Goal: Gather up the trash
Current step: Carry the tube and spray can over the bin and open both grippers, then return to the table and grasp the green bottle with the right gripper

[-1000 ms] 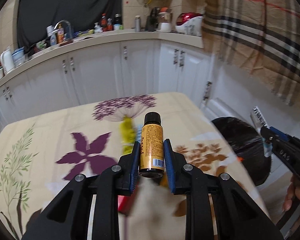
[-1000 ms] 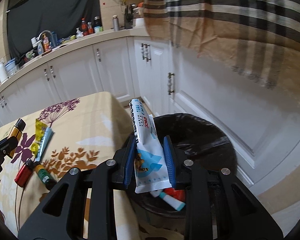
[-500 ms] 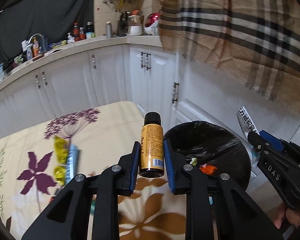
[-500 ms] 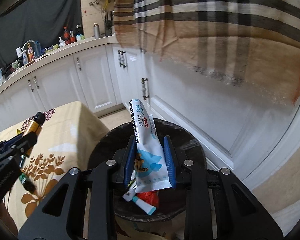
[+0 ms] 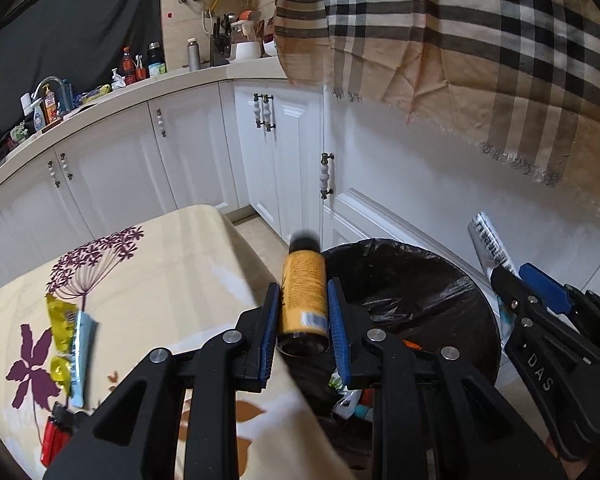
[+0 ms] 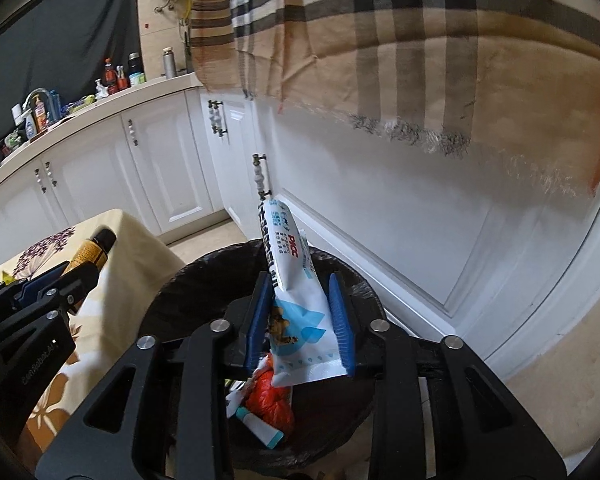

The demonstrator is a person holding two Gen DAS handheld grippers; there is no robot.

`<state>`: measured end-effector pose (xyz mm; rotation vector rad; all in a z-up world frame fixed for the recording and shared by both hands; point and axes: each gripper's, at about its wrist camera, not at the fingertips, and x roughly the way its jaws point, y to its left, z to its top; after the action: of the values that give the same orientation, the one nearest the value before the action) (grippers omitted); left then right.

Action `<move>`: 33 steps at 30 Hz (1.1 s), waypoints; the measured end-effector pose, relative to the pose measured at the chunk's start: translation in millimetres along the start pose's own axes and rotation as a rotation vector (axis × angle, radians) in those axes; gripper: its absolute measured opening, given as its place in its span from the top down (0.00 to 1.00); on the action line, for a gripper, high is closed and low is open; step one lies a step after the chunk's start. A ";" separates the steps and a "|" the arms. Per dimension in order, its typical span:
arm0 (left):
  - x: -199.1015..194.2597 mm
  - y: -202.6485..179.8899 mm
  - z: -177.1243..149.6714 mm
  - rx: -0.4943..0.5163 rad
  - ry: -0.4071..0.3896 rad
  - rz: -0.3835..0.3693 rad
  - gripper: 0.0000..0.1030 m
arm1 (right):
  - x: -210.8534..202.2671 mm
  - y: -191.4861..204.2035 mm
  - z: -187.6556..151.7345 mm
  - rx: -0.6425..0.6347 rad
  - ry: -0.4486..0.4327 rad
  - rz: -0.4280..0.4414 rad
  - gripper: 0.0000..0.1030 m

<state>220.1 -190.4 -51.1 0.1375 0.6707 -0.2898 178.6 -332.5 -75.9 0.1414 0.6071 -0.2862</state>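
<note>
Two claws, maybe over bin (image 6: 204,280)

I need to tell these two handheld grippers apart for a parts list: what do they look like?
Both are built alike: black angular plastic frames with triangular cut-outs and silver screw heads, and two blue ribbed finger pads. The right gripper carries white "DAS" lettering on its side; the left gripper has faint pale lettering that I cannot read. No cables or sleeves show.

the bin bag (image 5: 416,292) is thin, crinkled glossy black plastic. the bottle (image 5: 303,292) wears a matt orange label under a black cap. the packet (image 6: 296,288) is smooth printed plastic film. the tablecloth (image 5: 160,264) looks sleek and faintly shiny.
</note>
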 end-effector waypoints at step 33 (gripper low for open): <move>-98.8 147.3 -66.5 -0.171 0.025 0.229 0.54 | -61.2 121.9 -23.5 -0.165 0.026 0.249 0.55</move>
<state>152.4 -14.1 -35.7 0.0532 0.6945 -0.0100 155.1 -197.9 -53.8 0.0605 0.6293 0.0070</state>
